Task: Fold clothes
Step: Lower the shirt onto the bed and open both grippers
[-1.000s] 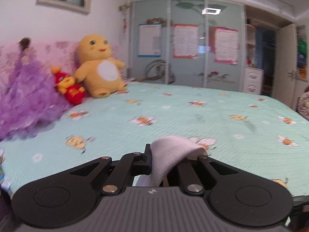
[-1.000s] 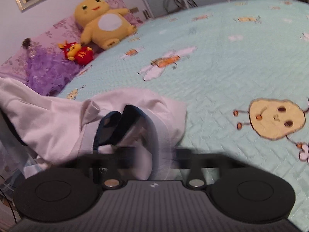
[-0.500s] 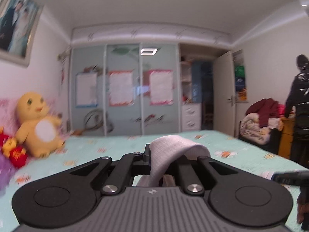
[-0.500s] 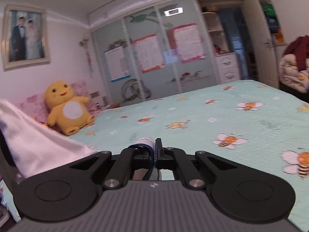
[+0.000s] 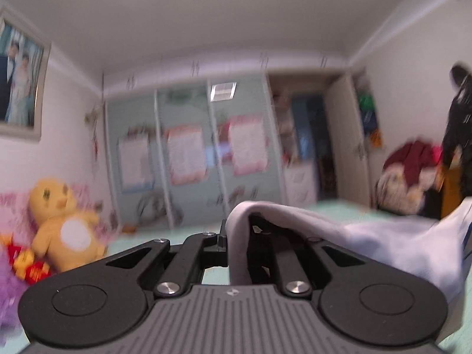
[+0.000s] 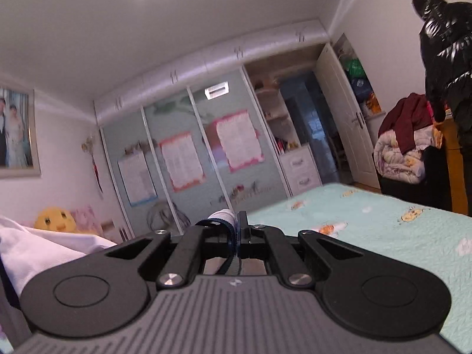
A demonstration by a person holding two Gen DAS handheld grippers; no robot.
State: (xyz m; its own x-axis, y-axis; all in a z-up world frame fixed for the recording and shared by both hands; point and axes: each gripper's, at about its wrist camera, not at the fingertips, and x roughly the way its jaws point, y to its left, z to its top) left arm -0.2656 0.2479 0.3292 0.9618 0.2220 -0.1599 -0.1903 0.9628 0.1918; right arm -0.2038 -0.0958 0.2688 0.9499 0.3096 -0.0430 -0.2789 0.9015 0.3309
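Raised above the bed (image 6: pixel 383 224): left gripper (image 5: pixel 239 236) opening with the white garment (image 5: pixel 368 236) between its jaws, trailing to 3 o'clock; right gripper (image 6: pixel 237 230) clamped on its navy-trimmed edge (image 6: pixel 224 221).

Both grippers raised; white garment (image 5: pixel 383 244) lifted off bed.

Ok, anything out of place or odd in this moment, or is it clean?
Nothing is spilled or damaged. One thing to note: the left gripper is opening with the white garment draped between its fingers, so that corner may slip. The right gripper is clamped on the navy-trimmed edge.
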